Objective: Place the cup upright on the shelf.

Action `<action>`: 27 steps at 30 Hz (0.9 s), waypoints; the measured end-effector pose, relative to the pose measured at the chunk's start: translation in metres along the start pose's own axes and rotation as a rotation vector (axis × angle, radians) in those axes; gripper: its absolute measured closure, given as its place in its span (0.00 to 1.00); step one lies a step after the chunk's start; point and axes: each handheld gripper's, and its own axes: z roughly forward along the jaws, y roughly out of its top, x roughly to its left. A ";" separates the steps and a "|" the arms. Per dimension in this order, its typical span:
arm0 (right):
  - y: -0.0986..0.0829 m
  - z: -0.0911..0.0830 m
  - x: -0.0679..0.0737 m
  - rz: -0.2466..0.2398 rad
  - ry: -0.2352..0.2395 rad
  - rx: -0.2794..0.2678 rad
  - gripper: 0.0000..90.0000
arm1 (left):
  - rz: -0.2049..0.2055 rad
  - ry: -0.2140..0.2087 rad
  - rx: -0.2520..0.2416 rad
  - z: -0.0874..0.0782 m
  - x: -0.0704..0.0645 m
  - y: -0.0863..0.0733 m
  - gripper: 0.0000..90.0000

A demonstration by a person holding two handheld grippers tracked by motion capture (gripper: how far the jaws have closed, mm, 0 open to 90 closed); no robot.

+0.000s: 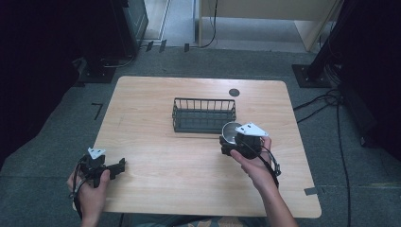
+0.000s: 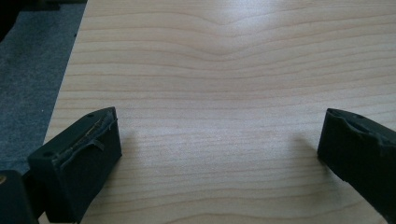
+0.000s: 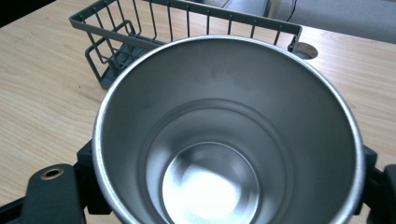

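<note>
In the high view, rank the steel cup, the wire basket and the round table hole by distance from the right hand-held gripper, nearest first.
1. Steel cup: held in the right hand-held gripper, at its tip.
2. Wire basket: just beyond, toward the table's middle.
3. Round table hole: farthest, near the far edge.

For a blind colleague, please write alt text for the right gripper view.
A shiny steel cup, empty and seen from above its open mouth, sits between the right tool's black jaws. Behind it a dark wire basket stands on the light wooden table.

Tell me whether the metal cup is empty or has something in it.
Empty: the metal cup shows a bare, shiny bottom in the right gripper view.
</note>
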 end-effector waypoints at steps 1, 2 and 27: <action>0.000 0.000 0.000 0.000 0.000 0.000 0.20 | 0.000 0.000 0.000 0.000 0.000 0.000 0.00; 0.003 0.002 0.001 -0.001 0.001 -0.001 0.20 | 0.000 0.000 0.000 0.000 0.000 0.000 0.00; 0.051 0.030 0.009 -0.029 -0.020 -0.059 0.20 | 0.000 -0.003 -0.001 0.000 0.000 0.000 0.00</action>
